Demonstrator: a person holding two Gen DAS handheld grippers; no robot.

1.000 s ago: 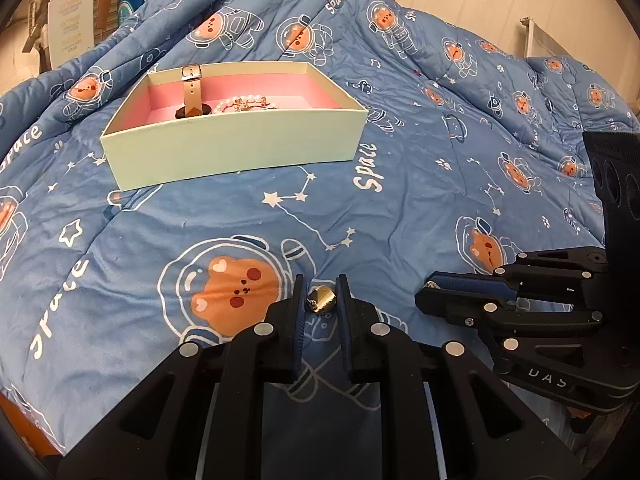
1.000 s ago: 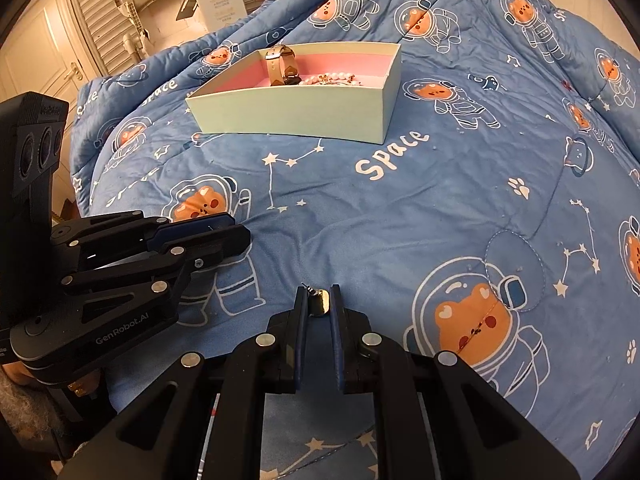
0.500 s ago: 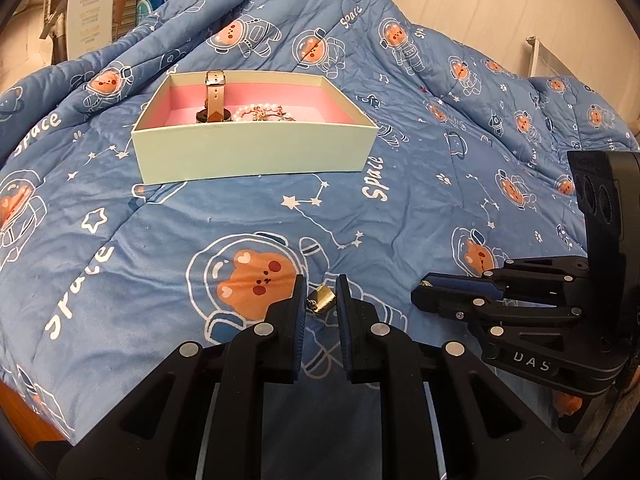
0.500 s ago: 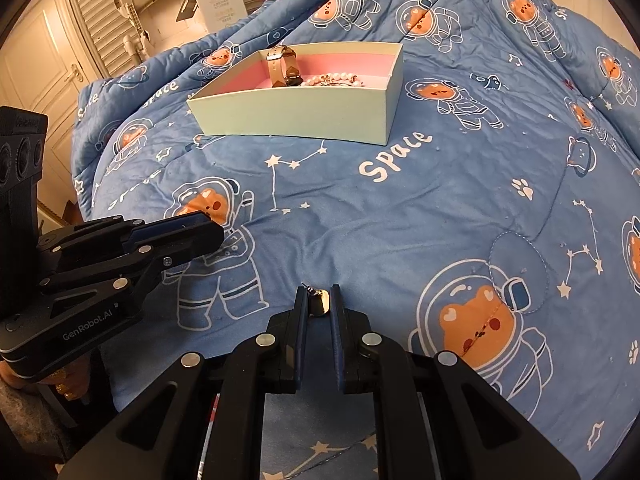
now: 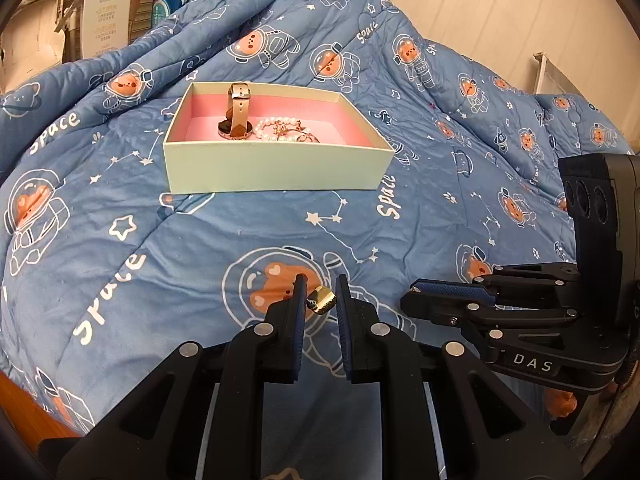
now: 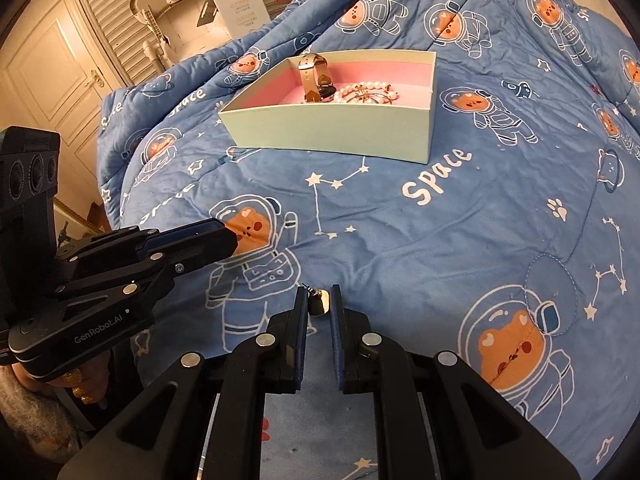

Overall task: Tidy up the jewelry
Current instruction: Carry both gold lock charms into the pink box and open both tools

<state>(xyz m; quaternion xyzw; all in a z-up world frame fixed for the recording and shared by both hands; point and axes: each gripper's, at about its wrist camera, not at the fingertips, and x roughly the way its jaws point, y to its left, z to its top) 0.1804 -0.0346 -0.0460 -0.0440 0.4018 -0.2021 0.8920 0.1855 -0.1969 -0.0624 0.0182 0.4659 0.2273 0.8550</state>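
A blue space-bear quilt [image 5: 120, 240] covers the bed. On it, at the far side, sits the pale green box [image 5: 276, 168] with pink lining, already holding a watch [image 5: 238, 114] and a pearl bracelet [image 5: 280, 130]. So part of the sorting looks done. Left to go, by my reading: two small gold earrings. The left gripper [image 5: 320, 302] pinches one earring [image 5: 322, 299], the right gripper [image 6: 319, 304] pinches the other [image 6: 319, 303], both well short of the box.
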